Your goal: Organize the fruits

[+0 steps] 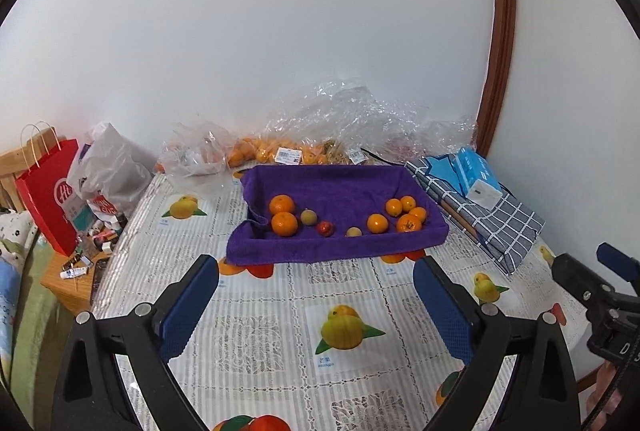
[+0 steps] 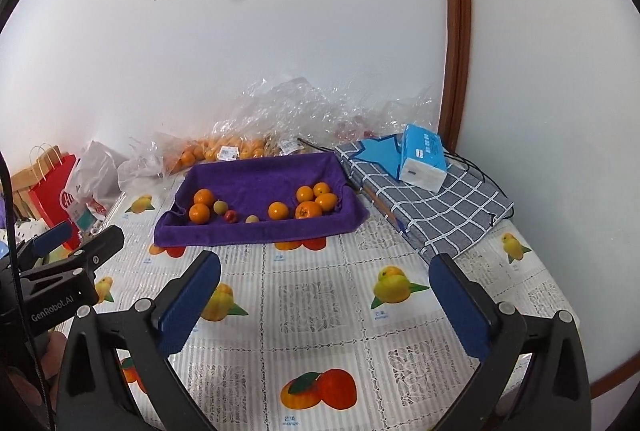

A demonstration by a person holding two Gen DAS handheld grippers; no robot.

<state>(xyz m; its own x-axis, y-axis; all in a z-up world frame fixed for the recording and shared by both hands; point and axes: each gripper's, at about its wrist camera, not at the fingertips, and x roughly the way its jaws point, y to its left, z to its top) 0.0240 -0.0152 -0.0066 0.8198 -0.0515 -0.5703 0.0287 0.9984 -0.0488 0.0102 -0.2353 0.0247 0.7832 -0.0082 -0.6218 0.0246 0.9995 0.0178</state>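
**Both grippers empty above the fruit-print table**

The left gripper (image 1: pixel 316 277) and right gripper (image 2: pixel 325 273) stand spread wide, blue textured pads holding nothing. Round orange citrus fruits (image 2: pixel 308 210) and smaller dull and red fruits lie in the fuzzy purple towel-lined tray (image 1: pixel 340 247) on the glossy fruit-print tablecloth (image 2: pixel 320 311). Only the left view shows the small wooden side table (image 1: pixel 64 281) with its clutter; the right view shows more of the folded checked cloth (image 2: pixel 440 207).

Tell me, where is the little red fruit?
In both views the little red fruit lies in the purple tray, near its front edge, between two pale fruits.
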